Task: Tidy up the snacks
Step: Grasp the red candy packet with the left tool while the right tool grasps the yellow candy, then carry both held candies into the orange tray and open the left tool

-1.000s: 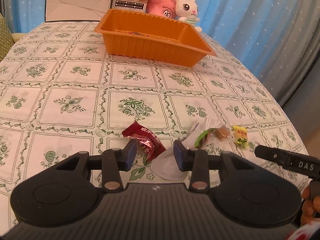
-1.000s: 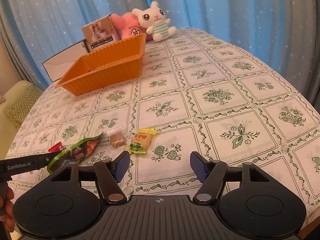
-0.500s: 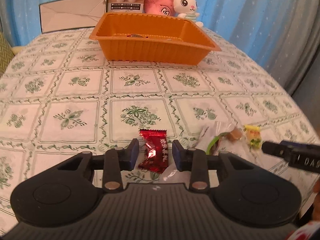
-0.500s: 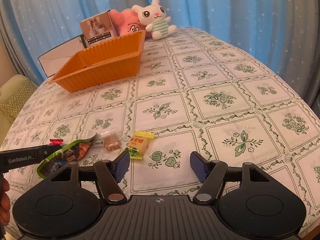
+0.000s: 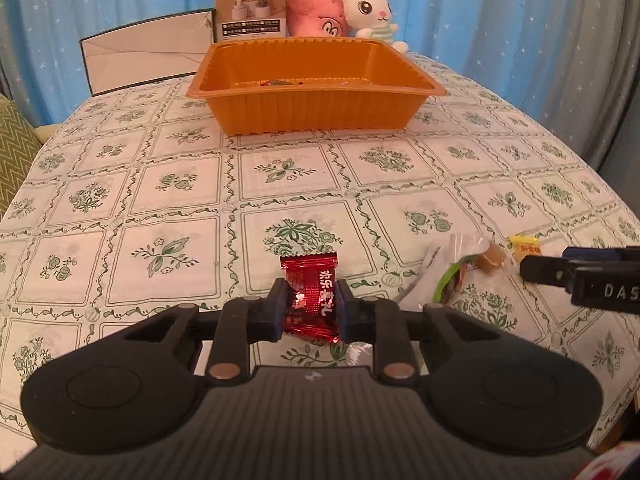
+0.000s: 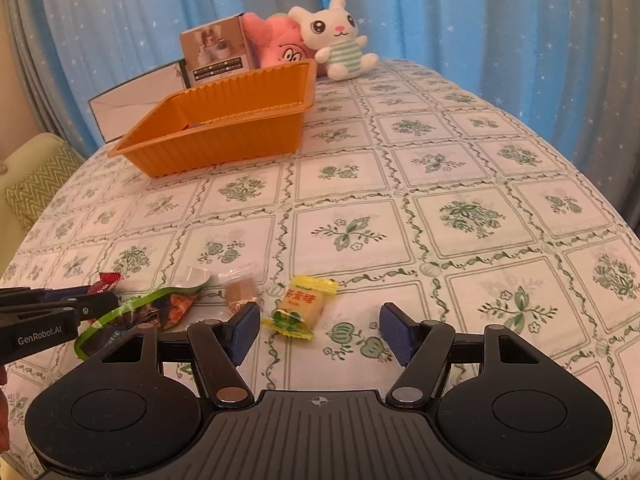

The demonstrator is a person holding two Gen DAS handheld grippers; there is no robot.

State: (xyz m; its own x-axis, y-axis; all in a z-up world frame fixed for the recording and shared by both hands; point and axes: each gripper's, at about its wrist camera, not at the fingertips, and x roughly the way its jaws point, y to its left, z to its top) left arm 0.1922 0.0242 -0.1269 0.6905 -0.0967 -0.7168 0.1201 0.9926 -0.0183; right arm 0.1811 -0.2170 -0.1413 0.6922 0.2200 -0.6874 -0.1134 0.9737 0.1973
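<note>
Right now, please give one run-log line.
left tool: shut on red foil candy | right tool: open near yellow wrapped candy

Both grippers angled downward
Left gripper (image 5: 310, 306) just closed, pads pinching something; right gripper (image 6: 318, 330) narrowing (jaws apart, nothing between).

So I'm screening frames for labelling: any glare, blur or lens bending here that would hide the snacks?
Left wrist view: sharp, soft even light; foil glints on the red candy in the left claw, print still legible; the table edge bows from the fisheye. Right wrist view: also sharp, the yellow candy is clear, the corners are dark.
</note>
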